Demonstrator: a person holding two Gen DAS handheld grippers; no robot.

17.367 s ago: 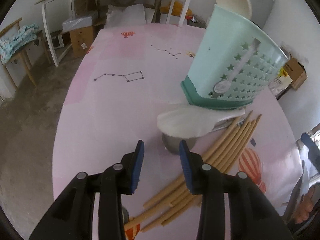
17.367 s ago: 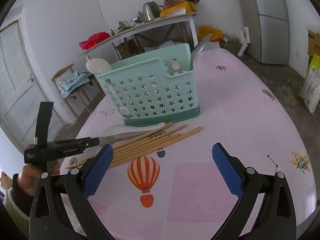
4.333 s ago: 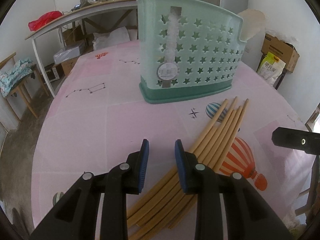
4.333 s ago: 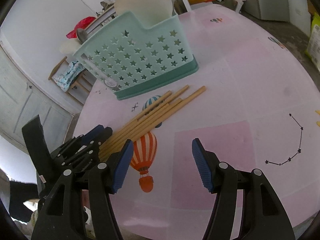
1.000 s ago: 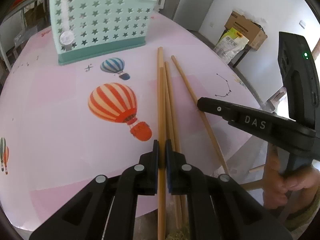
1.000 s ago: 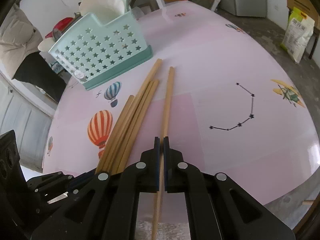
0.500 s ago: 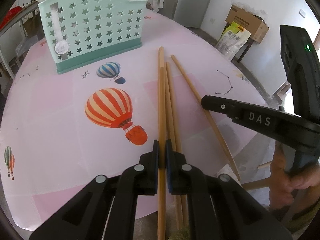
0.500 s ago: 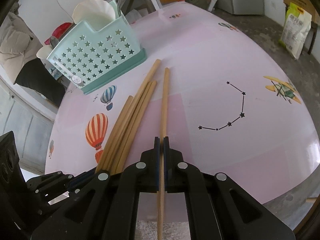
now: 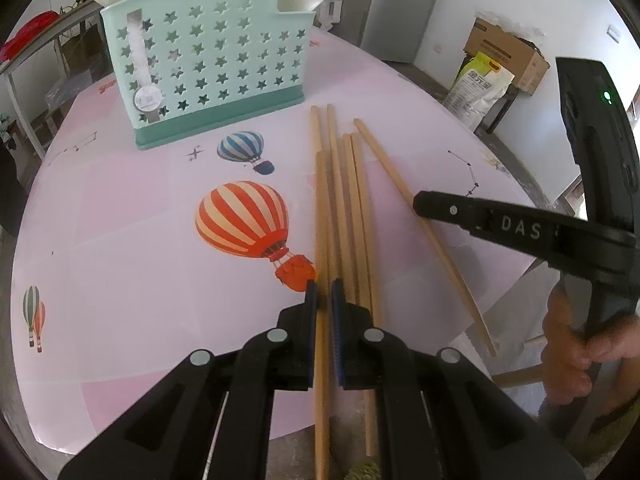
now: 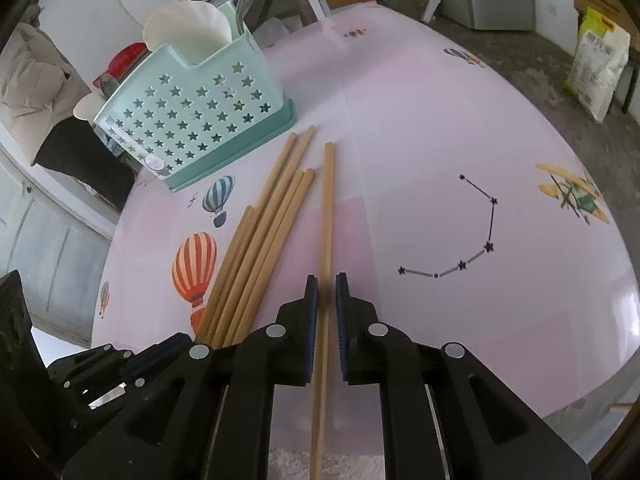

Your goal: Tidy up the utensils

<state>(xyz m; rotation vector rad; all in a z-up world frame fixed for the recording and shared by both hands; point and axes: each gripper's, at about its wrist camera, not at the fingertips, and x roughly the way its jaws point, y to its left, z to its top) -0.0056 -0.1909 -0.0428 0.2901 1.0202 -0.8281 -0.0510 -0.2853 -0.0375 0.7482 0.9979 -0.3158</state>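
A round table (image 9: 132,292) with a pink cloth printed with hot-air balloons and star patterns fills both wrist views. Toward its far side stands a mint-green plastic utensil basket (image 9: 208,68) with star-shaped holes and a darker green base; white spoon bowls (image 10: 188,34) rise above its rim. In front of the basket, a bundle of long wooden chopsticks (image 9: 348,208) lies on the cloth, running from near the basket's base to past the table's near edge. One chopstick (image 10: 327,216) lies apart from the bundle, to its right. The left gripper (image 9: 322,292), black with blue pads, is clamped on the leftmost stick of the bundle (image 9: 321,216) near the table's edge, its jaws nearly closed. The right gripper (image 10: 326,284) straddles the separate chopstick; its jaws have just been opening, and a thin gap shows on each side of the stick, so the pads are not pressing on it. In the left view the right gripper appears from the side at right, held by a person's hand (image 9: 580,356).
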